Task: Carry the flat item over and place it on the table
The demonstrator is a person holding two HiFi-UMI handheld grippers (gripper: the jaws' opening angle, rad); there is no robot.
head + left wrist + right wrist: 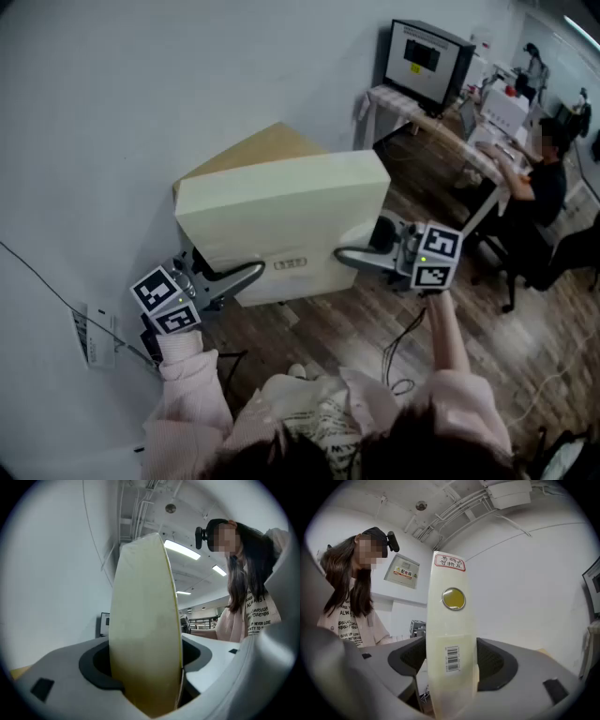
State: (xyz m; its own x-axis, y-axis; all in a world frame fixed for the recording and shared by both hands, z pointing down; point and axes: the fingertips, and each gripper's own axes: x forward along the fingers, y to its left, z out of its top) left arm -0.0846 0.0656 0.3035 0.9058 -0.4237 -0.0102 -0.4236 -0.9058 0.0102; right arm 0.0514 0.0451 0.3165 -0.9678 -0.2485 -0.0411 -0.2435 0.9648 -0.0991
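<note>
Both the left claw (246,275) and right claw (349,255) clamp the flat box (281,211), hiding their far jaws from overhead.

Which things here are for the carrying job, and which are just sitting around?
For the job:
- cream flat box, held up off the floor
- left gripper, clamped on one edge of it
- right gripper, clamped on the opposite edge

Just sitting around:
- monitor
- tan panel behind the box
- paper sheet on the wall
- seated person
</note>
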